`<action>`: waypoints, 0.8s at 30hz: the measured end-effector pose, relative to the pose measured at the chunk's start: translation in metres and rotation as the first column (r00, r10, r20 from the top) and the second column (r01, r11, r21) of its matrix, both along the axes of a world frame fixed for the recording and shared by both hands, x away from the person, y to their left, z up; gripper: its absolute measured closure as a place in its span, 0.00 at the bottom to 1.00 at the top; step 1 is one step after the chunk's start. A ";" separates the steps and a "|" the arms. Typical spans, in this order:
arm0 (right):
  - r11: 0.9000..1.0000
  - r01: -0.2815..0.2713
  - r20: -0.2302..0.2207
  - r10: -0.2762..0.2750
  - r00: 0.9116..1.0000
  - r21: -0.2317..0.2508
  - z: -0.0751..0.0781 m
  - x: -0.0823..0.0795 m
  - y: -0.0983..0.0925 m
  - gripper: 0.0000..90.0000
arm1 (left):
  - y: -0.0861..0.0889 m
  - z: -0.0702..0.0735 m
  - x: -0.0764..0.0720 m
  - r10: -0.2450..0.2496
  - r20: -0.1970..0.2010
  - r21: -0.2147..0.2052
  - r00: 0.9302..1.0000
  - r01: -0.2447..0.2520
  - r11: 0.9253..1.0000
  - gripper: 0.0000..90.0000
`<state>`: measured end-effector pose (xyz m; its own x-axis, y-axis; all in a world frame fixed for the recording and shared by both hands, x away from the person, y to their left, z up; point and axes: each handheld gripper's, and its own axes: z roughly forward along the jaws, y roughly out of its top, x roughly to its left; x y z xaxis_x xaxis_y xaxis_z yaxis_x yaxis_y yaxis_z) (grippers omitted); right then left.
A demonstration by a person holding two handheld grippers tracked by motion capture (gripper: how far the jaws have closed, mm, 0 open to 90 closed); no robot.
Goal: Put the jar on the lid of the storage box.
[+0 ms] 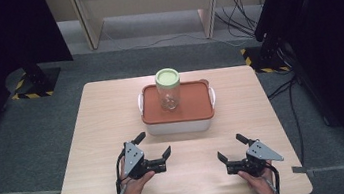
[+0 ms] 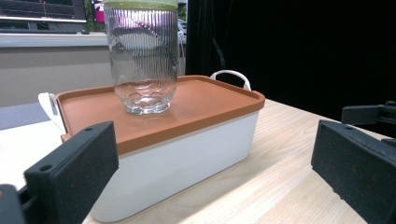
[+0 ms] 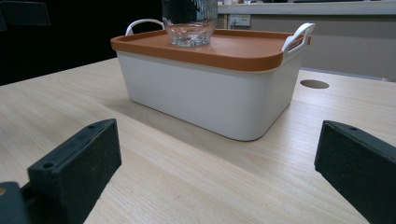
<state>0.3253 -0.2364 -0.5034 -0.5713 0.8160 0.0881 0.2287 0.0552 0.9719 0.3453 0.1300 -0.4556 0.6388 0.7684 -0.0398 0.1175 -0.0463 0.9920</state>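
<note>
High view: jar stands upright on box lid; both grippers' fingers wide apart, empty.

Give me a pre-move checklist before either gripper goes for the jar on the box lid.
1. Left gripper open, nothing between its jaws: ok.
2. Right gripper open, nothing held: ok.
3. Glass jar upright on the orange lid: ok.
4. Jar's green cap on top: ok; whether screwed tight: cannot tell.
5. Table between grippers and white box free of obstacles: ok.
6. Orange lid seated evenly on the box: ok.
</note>
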 end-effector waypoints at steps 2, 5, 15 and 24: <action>1.000 0.000 0.001 0.000 1.000 0.000 0.000 0.000 0.000 0.01 | 0.001 0.000 -0.001 -0.002 0.001 0.000 1.000 0.002 1.000 0.00; 1.000 0.001 0.003 -0.001 1.000 0.000 0.000 0.000 0.000 0.01 | 0.001 0.000 -0.004 -0.004 0.001 0.001 1.000 0.004 1.000 0.00; 1.000 0.001 0.004 -0.001 1.000 0.001 0.000 0.000 0.000 0.01 | 0.002 -0.002 -0.010 -0.014 -0.005 -0.002 1.000 0.014 1.000 0.00; 1.000 0.001 0.004 -0.001 1.000 0.001 0.000 0.000 0.000 0.01 | 0.004 -0.006 -0.013 -0.014 -0.012 0.000 1.000 0.014 1.000 0.00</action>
